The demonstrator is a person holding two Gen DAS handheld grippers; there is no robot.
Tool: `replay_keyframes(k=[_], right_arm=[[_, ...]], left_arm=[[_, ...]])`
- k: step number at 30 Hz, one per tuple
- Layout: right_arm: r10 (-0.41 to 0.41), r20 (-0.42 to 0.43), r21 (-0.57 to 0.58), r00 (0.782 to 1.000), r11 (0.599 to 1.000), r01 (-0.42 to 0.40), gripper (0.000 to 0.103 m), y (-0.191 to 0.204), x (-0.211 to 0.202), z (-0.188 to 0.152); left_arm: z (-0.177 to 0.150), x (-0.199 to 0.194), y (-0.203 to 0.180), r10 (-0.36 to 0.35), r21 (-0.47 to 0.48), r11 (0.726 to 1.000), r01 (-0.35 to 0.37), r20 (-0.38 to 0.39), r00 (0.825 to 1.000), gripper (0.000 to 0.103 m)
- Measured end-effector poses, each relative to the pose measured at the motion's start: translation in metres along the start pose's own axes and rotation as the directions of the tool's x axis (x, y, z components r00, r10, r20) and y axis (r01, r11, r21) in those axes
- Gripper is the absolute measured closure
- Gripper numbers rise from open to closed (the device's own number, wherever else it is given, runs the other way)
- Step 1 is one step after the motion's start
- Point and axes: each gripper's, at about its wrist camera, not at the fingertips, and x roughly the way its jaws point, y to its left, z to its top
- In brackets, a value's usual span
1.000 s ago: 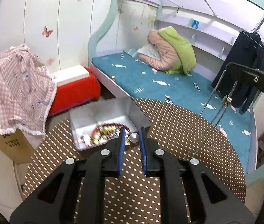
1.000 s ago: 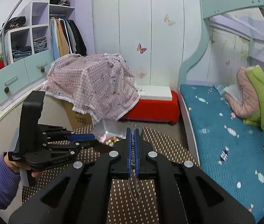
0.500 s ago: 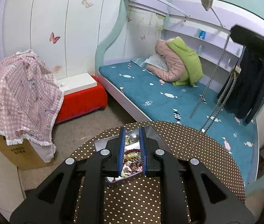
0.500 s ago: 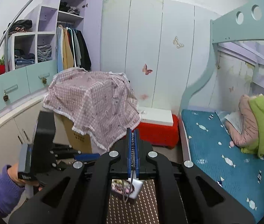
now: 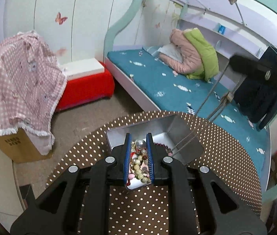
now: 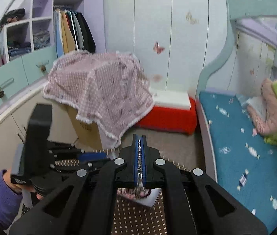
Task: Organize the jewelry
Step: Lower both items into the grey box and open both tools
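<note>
While the left gripper (image 5: 138, 140) sits w/ jaws only a little apart, pinching a silver pearl-like bead (image 5: 140, 144) near the tips, it hangs right over the open white jewelry box (image 5: 154, 129), whose heap of beads and bracelets (image 5: 139, 169) shows between the blue pads. Right gripper (image 6: 140, 140) is clamped tight on a silver chain necklace (image 5: 210, 113), which droops from it down to the box's near-right side. Box rests on a brown polka-dot table (image 5: 138, 205), w/ a teal bed (image 5: 177, 84) beyond.
</note>
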Motion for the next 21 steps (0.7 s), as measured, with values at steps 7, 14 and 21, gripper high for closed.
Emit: replay_keyframes(k=[7, 14, 21], right_arm=[[0.035, -0.130, 0.060, 0.991, 0.998, -0.027, 0.101, -0.010, 0.038, -0.038], [0.052, -0.224, 0.107, 0.973, 0.994, -0.029, 0.098, -0.020, 0.065, -0.066], [0.043, -0.216, 0.133, 0.975, 0.991, -0.014, 0.082, -0.028, 0.059, -0.070]], left_arm=[[-0.014, 0.026, -0.001, -0.011, -0.004, 1.000, 0.011, -0.060, 0.998, 0.088], [-0.020, 0.034, 0.005, -0.018, -0.029, 0.999, 0.015, -0.071, 0.997, 0.084], [-0.019, 0.023, -0.006, 0.003, 0.008, 1.000, -0.003, -0.031, 1.000, 0.048]])
